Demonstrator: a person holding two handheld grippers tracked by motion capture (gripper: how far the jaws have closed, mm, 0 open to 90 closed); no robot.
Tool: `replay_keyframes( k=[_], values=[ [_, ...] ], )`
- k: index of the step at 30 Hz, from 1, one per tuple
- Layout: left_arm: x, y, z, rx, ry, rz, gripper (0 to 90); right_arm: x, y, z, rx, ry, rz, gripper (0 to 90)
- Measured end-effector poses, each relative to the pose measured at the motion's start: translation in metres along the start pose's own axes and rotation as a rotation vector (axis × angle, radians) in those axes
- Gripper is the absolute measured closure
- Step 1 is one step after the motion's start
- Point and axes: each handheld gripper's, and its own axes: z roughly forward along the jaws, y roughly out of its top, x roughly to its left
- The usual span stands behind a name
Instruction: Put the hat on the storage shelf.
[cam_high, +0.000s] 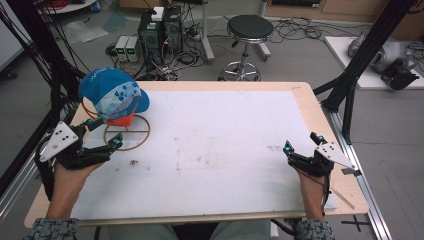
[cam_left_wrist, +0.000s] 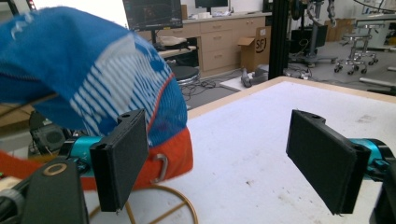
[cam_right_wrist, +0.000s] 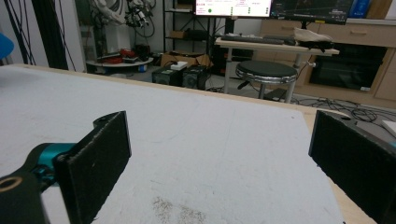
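Observation:
A blue and white cap (cam_high: 114, 95) with an orange band rests on a thin wire stand (cam_high: 131, 135) at the table's left rear. My left gripper (cam_high: 104, 133) is open, low beside the stand's ring base and just under the cap's near edge. In the left gripper view the cap (cam_left_wrist: 84, 79) hangs above and behind the left jaw, with its metal buckle (cam_left_wrist: 161, 168) near that jaw; nothing lies between the jaws around the left gripper (cam_left_wrist: 224, 158). My right gripper (cam_high: 301, 142) stands open near the table's right edge, and the right gripper (cam_right_wrist: 219, 163) holds nothing.
A white mat (cam_high: 225, 150) with faint smudges covers the wooden table. A black stool (cam_high: 248, 30) and computer boxes (cam_high: 160, 30) stand on the floor beyond the far edge. Black frame posts (cam_high: 350, 85) rise at the right.

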Motion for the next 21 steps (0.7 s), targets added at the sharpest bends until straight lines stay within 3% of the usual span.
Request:
replay_keyframes(
  k=[9,21],
  values=[
    [-0.002,-0.03,0.005,0.048,0.013,-0.025,20.6,0.0,0.0,0.0,-0.001,0.001,0.002,4.6],
    [0.002,-0.038,0.005,0.056,0.015,-0.042,20.3,0.0,0.0,0.0,0.0,0.001,0.003,4.6]
  ],
)
